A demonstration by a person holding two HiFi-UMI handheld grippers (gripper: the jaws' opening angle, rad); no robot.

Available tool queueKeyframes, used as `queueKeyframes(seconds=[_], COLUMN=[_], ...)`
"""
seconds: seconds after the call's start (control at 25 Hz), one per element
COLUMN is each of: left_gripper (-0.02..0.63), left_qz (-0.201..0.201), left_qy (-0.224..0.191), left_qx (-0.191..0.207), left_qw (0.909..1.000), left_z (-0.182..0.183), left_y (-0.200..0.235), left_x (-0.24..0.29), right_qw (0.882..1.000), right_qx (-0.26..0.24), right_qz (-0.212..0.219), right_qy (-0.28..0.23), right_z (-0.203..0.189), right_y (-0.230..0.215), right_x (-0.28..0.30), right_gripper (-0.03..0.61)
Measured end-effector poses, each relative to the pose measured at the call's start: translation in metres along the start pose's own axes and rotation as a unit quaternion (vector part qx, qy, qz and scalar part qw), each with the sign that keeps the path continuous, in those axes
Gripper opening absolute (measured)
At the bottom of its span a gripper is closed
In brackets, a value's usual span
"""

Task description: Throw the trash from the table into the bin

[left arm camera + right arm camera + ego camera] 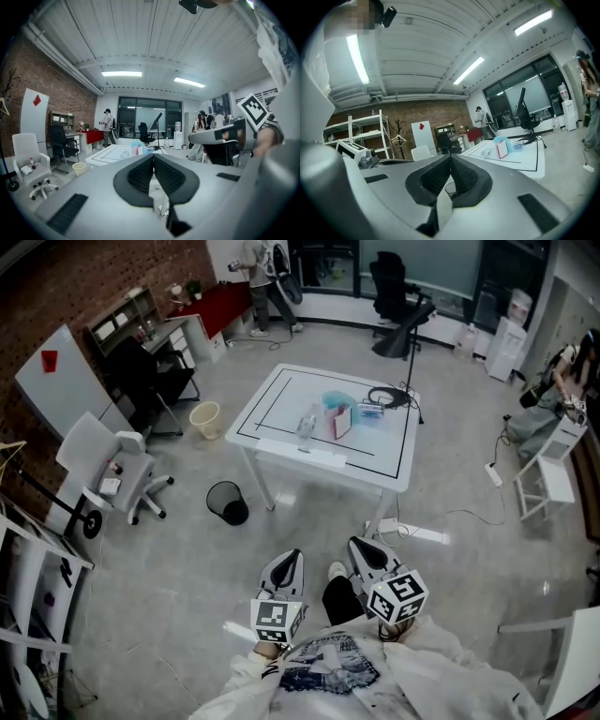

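While the left claw (286, 566) and right claw (362, 549) are both pressed together on nothing, the trash (339, 418) lies well ahead on the white bench (281, 442), the black bin (227, 502) on the floor beside it. Seemingly the approach; next, close in and open over one piece.

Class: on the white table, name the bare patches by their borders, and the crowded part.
Bare: the table's left half, from its left edge to the clear bottle; also the near right corner, in front of the blue packet. Crowded: middle to far right, where bottle, pink carton, packet and black cable cluster.
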State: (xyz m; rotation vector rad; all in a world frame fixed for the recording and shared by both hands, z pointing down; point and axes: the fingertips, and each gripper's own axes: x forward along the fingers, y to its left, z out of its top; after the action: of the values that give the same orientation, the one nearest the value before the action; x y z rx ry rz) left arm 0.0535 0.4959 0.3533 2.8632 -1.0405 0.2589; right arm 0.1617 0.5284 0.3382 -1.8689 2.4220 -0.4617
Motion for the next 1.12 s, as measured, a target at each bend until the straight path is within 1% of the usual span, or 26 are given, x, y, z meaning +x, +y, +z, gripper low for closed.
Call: queueKeyframes(seconds=[0.16, 0.32, 0.4, 0.56, 0.68, 0.84, 0.96, 1.12], left_gripper=[0.009, 0.009, 0.009, 0.009, 0.009, 0.009, 0.009, 0.009], left_qz=[0.019, 0.027, 0.024, 0.006, 0.004, 0.005, 0.001, 0.008], left_qy=[0.004, 0.014, 0.020, 0.033, 0.044, 0.045, 0.039, 0.031], left_qx=[0.002, 0.004, 0.011, 0.024, 0.025, 0.027, 0.035, 0.035], left_qw=[0.9998, 0.9995, 0.9994, 0.9992, 0.9987, 0.9986, 0.9986, 0.9989], left_z=[0.003, 0.007, 0.013, 0.026, 0.030, 0.041, 0.056, 0.072], left_y=[0.029, 0.051, 0.059, 0.062, 0.070, 0.082, 0.085, 0.098], left_x=[0.025, 0.060, 0.080, 0.117, 0.143, 0.178, 0.205, 0.234], right_qw=[1.000, 1.000, 1.000, 1.000, 0.999, 0.999, 0.999, 0.998], right_qx=[-0.006, 0.008, 0.014, 0.025, 0.035, 0.046, 0.045, 0.051], right_qz=[0.000, 0.007, 0.010, 0.001, -0.003, -0.009, -0.009, -0.007], right_qy=[0.003, 0.003, -0.002, -0.010, -0.016, -0.022, -0.027, -0.032], right_z=[0.006, 0.016, 0.025, 0.040, 0.045, 0.057, 0.070, 0.084], right_y=[-0.020, -0.046, -0.060, -0.094, -0.118, -0.148, -0.170, -0.195], right_x=[0.038, 0.075, 0.091, 0.116, 0.135, 0.159, 0.175, 0.199], right_gripper=[0.020, 0.020, 0.020, 0.020, 0.020, 0.021, 0.020, 0.021])
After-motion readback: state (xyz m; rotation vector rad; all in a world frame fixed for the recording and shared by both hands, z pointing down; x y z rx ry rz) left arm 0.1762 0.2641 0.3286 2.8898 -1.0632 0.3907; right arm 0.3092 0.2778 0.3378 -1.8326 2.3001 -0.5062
